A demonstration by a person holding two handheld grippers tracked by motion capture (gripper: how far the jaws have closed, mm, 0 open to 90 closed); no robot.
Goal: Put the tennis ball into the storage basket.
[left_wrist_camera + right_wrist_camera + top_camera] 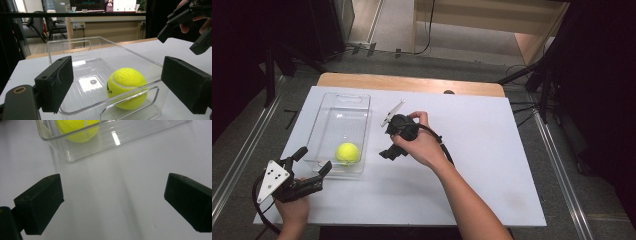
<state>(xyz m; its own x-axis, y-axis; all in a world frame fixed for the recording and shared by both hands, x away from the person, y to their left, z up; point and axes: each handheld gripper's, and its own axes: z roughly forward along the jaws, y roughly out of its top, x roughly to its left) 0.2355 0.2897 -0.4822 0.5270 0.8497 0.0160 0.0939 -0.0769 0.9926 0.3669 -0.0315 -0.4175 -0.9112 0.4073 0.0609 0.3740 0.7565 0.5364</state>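
Resting at lower left of the high view, left gripper [312,161], jaws apart, empty, aimed up-right at the near end of the bin [328,120]. Just beyond those jaws, ball [347,152] lying inside the bin at its near end, close to the right wall; same ball [127,87] at centre of the left gripper view, behind the clear near wall with its handle slot. Right of the bin, at frame centre, right gripper [390,153], jaws wide apart, nothing between them, hovering over bare white counter [492,165] beside the bin's near right corner. Farther up, bin's far end with handle cutout, empty.
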